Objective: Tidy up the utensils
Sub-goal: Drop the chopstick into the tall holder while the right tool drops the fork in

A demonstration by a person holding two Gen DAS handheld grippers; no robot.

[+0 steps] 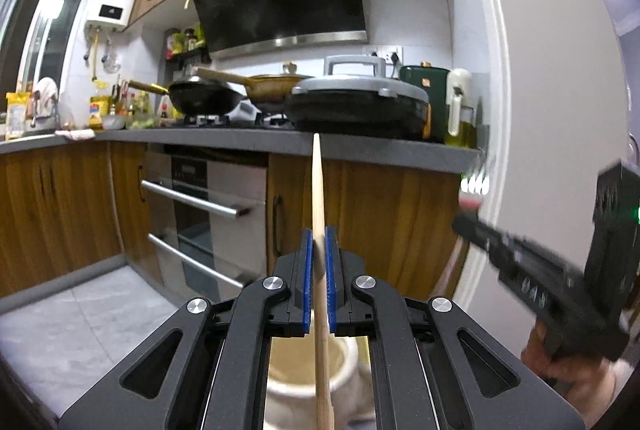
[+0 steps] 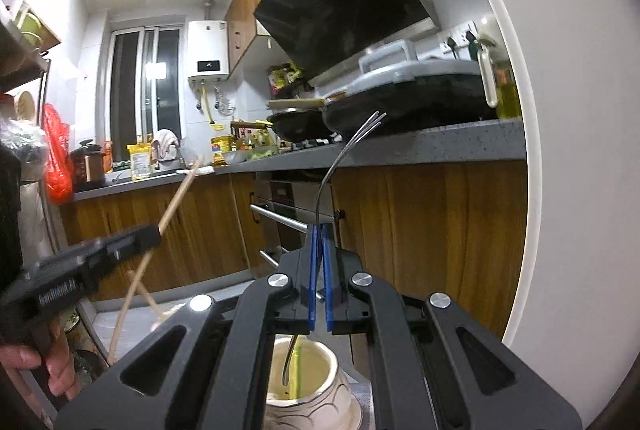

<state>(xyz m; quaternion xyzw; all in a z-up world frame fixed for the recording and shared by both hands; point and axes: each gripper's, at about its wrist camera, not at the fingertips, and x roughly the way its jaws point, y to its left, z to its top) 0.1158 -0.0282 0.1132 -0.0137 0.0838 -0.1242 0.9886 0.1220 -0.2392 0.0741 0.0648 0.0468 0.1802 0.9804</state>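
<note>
The left gripper [image 1: 319, 262] has its fingers clamped on a wooden chopstick [image 1: 317, 190] pointing to twelve o'clock, and the right gripper [image 2: 319, 270] pinches a fork [image 2: 340, 158] likewise, both held over the cream jar [image 2: 308, 374] at six o'clock, probably for dropping in.

Wood cabinets [image 1: 52, 206], grey countertop [image 1: 240, 140], white walls [image 1: 560, 50]

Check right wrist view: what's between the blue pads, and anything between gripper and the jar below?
Right gripper is shut on a metal fork, tines up. Its handle runs down into the cream jar below; nothing else lies between.
</note>
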